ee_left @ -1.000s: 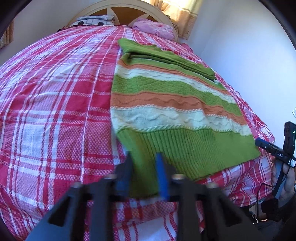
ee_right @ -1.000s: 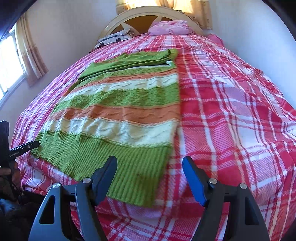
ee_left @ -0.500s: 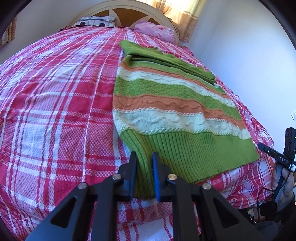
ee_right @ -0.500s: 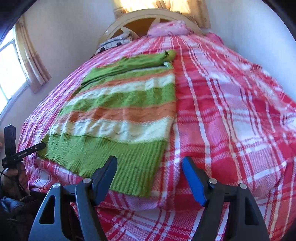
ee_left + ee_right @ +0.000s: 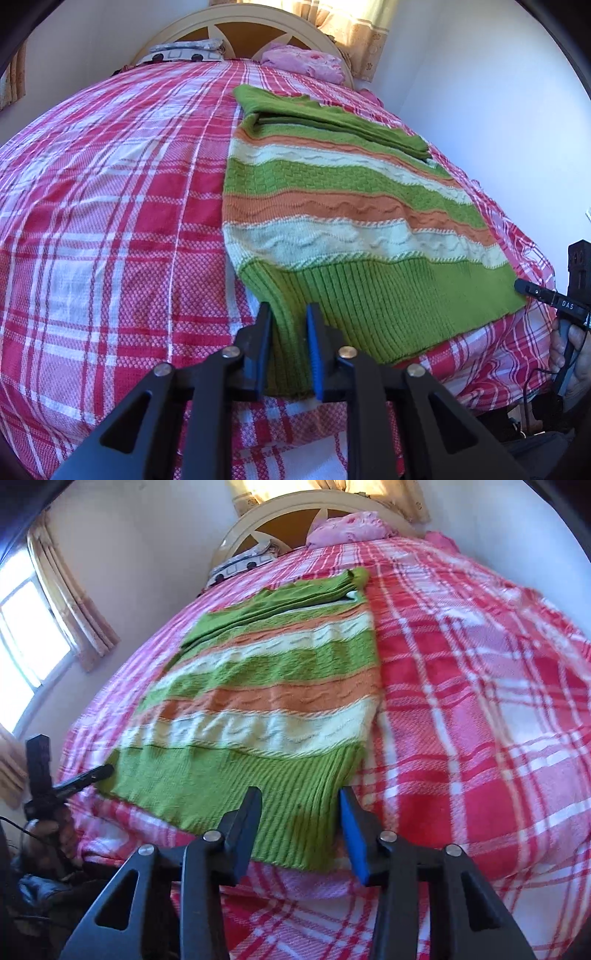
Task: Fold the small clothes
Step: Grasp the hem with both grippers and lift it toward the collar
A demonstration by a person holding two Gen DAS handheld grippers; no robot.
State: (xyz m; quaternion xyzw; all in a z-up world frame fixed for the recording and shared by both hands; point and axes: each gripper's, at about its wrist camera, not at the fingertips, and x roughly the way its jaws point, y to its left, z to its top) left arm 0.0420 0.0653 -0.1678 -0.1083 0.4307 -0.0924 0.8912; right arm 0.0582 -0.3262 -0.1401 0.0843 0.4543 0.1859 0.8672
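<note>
A striped knit sweater (image 5: 332,206) in green, orange and cream lies flat on the bed, its green sleeves folded across the far end. My left gripper (image 5: 289,314) is shut on the sweater's near left hem corner and lifts it a little. In the right wrist view the sweater (image 5: 266,701) lies ahead, and my right gripper (image 5: 301,801) has its jaws apart around the near right hem corner, which is slightly raised between them. The other gripper shows at the frame edge in each view, on the right in the left wrist view (image 5: 546,295) and on the left in the right wrist view (image 5: 85,775).
The bed has a red, pink and white plaid cover (image 5: 110,206). A pink pillow (image 5: 303,62) and a patterned pillow (image 5: 184,51) lie by the cream headboard (image 5: 295,520). A white wall (image 5: 498,110) runs along one side; a curtained window (image 5: 22,635) is on the other.
My left gripper closed on the hem corner and raised it slightly. My right gripper moved in over the other hem corner and its jaws narrowed around it.
</note>
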